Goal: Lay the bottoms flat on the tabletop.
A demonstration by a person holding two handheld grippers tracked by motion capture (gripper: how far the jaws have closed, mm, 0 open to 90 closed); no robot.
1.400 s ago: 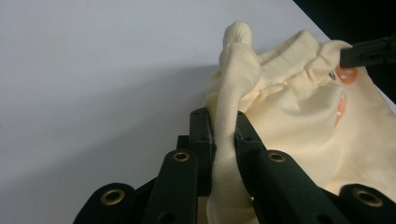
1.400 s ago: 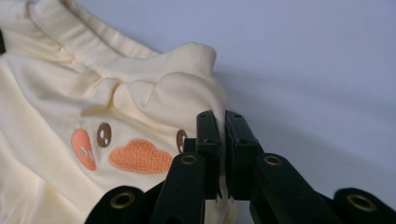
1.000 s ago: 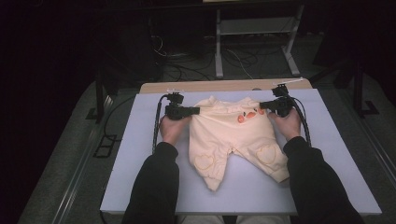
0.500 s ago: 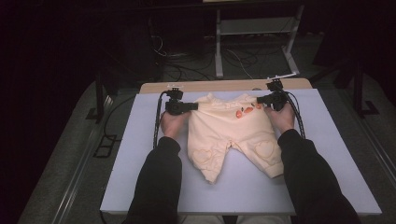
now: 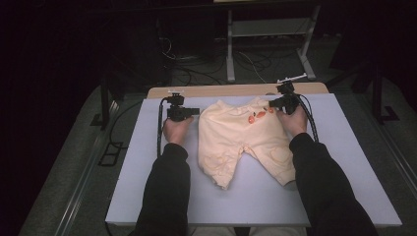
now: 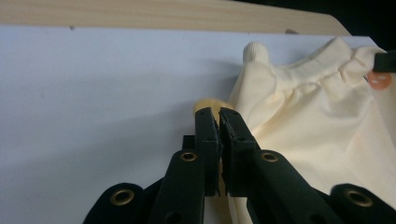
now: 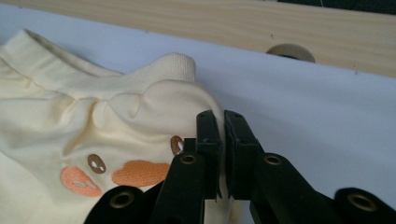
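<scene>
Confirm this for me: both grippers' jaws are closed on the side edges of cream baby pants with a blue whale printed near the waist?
Not quite. The print on the cream baby pants is orange, not a blue whale; the right gripper view shows orange patches near the waistband. The left gripper and right gripper are closed on the side edges.

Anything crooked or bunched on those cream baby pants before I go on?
Slightly. The cream pants lie askew on the white table cover: the legs splay toward the person at uneven angles, and the waistband is gathered and puckered near the right gripper. Both grippers, the left gripper too, pinch fabric at the sides. No damage shows.
</scene>
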